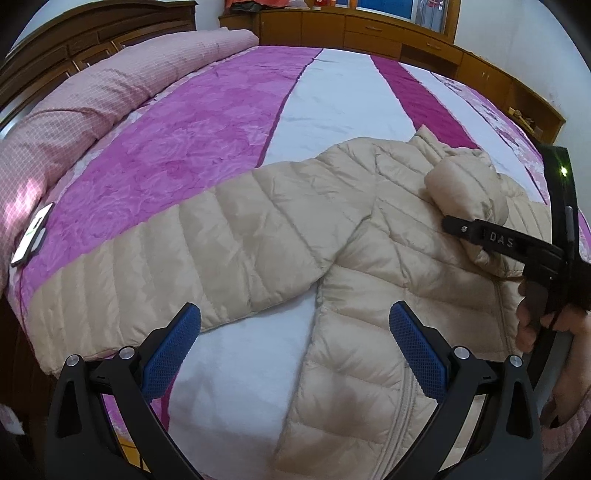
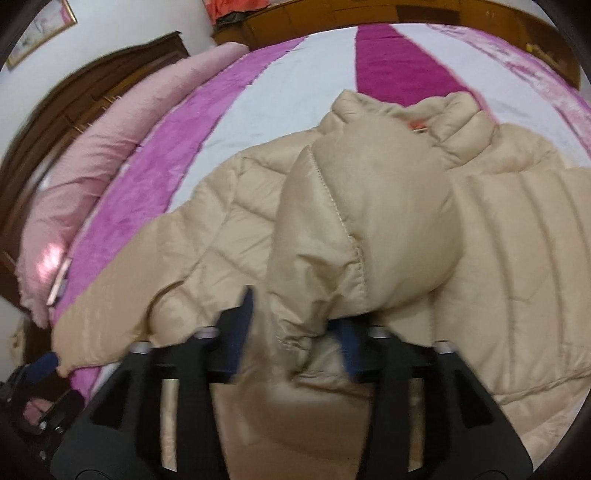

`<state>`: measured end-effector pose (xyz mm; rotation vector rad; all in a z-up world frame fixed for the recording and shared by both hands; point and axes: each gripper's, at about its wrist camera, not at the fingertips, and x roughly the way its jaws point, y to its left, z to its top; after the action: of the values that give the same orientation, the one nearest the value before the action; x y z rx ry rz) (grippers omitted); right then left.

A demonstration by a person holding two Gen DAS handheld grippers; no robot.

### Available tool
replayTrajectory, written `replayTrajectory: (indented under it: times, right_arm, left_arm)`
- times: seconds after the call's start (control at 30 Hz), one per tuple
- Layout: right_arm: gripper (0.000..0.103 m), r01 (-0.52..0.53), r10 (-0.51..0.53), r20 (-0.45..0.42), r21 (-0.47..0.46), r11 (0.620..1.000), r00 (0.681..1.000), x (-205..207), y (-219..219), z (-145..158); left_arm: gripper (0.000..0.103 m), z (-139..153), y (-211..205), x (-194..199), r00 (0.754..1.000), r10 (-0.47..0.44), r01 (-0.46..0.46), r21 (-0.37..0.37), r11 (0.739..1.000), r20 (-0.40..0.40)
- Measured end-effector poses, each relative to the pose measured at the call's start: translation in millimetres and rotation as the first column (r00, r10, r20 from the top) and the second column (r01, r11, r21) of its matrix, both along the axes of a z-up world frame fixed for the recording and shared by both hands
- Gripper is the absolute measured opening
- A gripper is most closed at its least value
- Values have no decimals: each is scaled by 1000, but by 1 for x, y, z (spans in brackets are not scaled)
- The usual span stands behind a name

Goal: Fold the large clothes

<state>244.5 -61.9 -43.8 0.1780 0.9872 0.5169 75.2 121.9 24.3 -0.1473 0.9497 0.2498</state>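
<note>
A beige quilted puffer jacket [image 1: 351, 236] lies spread on the bed, front up, with one sleeve [image 1: 155, 254] stretched out to the left. My left gripper [image 1: 293, 328] is open and empty, hovering over the gap between that sleeve and the jacket's body. My right gripper [image 1: 448, 223] is at the right over the jacket's chest, shut on the other sleeve [image 1: 461, 184], which is lifted and folded inward. In the right wrist view the right gripper [image 2: 295, 325] pinches this bunched sleeve [image 2: 362, 229] above the jacket [image 2: 517, 258], with the collar [image 2: 454, 122] beyond.
The bed has a pink, magenta and white striped cover [image 1: 207, 122]. A rolled pink quilt [image 1: 92, 107] lies along the far left side. A phone [image 1: 33, 232] rests near the left edge. Wooden cabinets [image 1: 369, 26] stand behind the bed.
</note>
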Motion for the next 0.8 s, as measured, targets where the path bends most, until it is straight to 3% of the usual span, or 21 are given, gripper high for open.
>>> replayTrajectory:
  times: [0.07,0.23,0.37,0.53,0.8]
  right_arm:
    - [70,-13,13,20,19,1000,1000,-8,-3,8]
    - [84,-31,29,76,23,999,997,-33,-18,32]
    - [89,15,-15,97,8,1000,995,-49,-47,47]
    - [95,118,-117,49,-12,993,992,-63,-98,50]
    - [96,270,-269,20,-57,961,963,-80,-167,46]
  left_arm:
    - [98,1,-3,2,1000,-10,10,1,1000,5]
    - [98,7,-17,10,999,-47,47,6,999,22]
    - [98,14,-36,19,994,-96,95,20,995,47]
    - [98,18,-68,34,984,-168,166,27,986,68]
    - [98,24,-122,62,958,-275,269,78,960,84]
